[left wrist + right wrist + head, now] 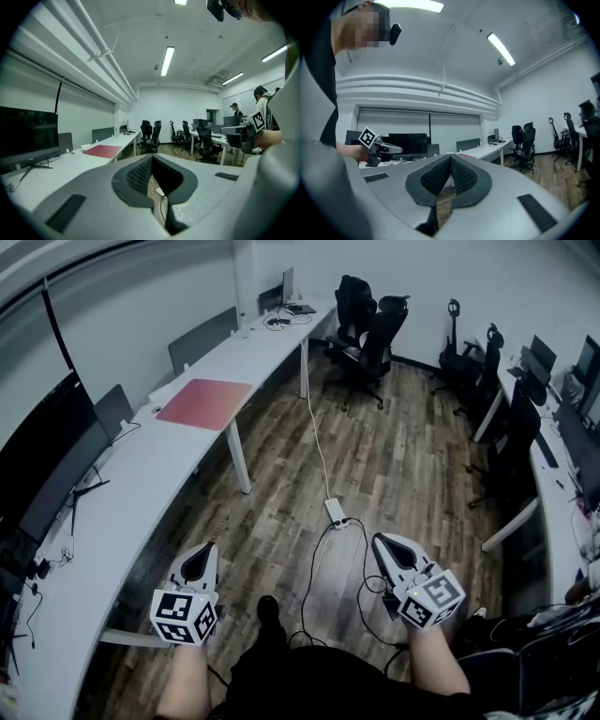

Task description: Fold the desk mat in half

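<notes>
- A person is standing with a gripper held out low on each side; the left gripper [202, 557] is keeping its jaws pressed together with nothing between them
- The right gripper [386, 547] is likewise clenched and empty, and is pointing out level across the room
- Just ahead of both grippers, a white power strip [336, 512] is lying on the wooden floor [281, 465]
- A long white desk [141, 484] is running along the person's left side and curving away into the room
- The desk mat [204, 403] is lying on that desk, well apart from both grippers, ahead of them and off to the left; the left gripper is on the desk's side and is the nearer of the two
- The mat is looking flat and unfolded, a plain reddish-pink rectangle with its edges squared to the desk's front edge; which of its sides is the longer is hard to judge from here
- By my reckoning the person is needing to walk forward before either gripper can reach an edge of the mat
</notes>
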`<act>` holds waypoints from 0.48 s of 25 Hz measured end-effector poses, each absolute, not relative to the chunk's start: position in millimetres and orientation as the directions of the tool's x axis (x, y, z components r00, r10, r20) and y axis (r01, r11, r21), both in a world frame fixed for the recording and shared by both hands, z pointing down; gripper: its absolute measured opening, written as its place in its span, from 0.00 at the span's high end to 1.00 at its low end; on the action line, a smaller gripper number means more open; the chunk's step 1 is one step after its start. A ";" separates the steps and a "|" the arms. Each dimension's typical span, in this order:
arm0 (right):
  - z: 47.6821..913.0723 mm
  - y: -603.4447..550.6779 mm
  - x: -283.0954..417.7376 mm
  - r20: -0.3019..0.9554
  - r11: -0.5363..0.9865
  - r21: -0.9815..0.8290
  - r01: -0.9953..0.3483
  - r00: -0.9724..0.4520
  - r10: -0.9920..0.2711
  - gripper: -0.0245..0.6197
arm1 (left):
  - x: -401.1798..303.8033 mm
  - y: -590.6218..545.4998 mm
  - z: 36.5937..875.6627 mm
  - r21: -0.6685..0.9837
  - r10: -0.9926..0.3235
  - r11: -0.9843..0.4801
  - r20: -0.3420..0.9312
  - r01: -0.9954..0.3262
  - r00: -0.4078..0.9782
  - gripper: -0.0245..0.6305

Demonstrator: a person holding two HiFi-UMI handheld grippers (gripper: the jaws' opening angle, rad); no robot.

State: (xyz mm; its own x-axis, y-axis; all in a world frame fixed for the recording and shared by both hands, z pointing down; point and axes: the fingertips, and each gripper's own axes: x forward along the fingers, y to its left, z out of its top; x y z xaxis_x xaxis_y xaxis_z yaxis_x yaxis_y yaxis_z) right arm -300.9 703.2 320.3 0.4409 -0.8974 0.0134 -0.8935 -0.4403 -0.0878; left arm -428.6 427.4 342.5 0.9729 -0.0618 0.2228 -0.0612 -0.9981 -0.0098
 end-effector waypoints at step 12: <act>341.9 580.2 -200.0 0.100 -0.474 -0.093 -0.876 0.465 -0.880 0.97 | -317.6 308.5 366.9 0.024 -0.016 -0.999 0.253 -0.022 0.967 0.96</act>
